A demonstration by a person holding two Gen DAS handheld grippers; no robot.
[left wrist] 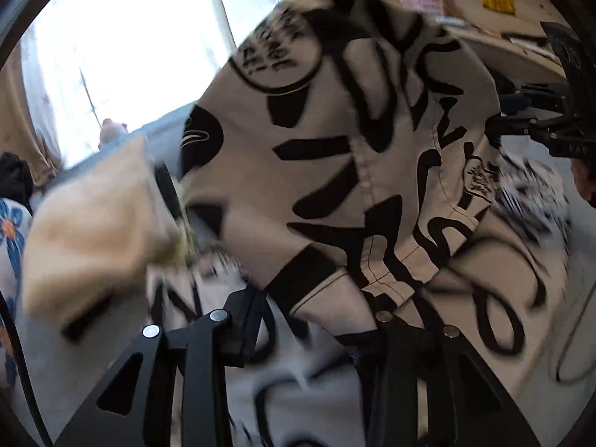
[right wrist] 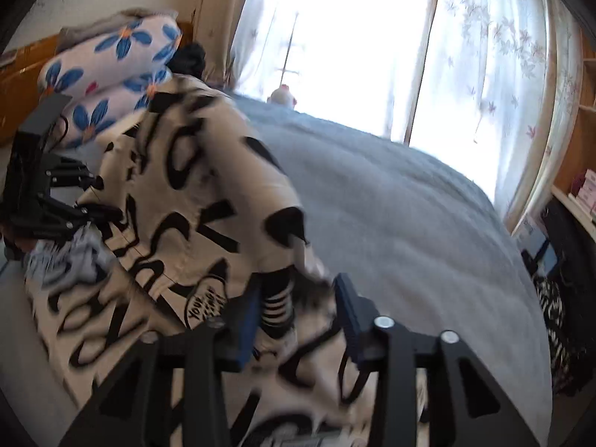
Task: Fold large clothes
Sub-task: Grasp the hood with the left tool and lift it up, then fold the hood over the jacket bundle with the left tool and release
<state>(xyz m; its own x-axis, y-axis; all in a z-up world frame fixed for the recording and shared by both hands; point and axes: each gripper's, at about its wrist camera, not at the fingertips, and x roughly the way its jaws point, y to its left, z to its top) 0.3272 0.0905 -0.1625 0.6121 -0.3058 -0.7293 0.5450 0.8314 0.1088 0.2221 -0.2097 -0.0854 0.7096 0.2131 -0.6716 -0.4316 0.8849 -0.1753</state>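
Note:
A large cream garment with black lettering (left wrist: 372, 156) hangs in the air over a grey bed (right wrist: 409, 223); it also fills the left of the right wrist view (right wrist: 193, 193). My left gripper (left wrist: 316, 320) is shut on a fold of the garment's lower edge. My right gripper (right wrist: 294, 309) is shut on a striped cuff of the same garment. Each gripper shows in the other's view, the right one (left wrist: 521, 130) at the garment's right edge, the left one (right wrist: 85, 205) at its left edge. The cloth is motion-blurred.
Two flowered pillows (right wrist: 111, 74) lie at the head of the bed by a wooden headboard (right wrist: 22, 89). A bright curtained window (right wrist: 372, 37) is behind. Wooden shelves (left wrist: 465, 7) stand at the side. A dark garment (right wrist: 190, 59) lies near the pillows.

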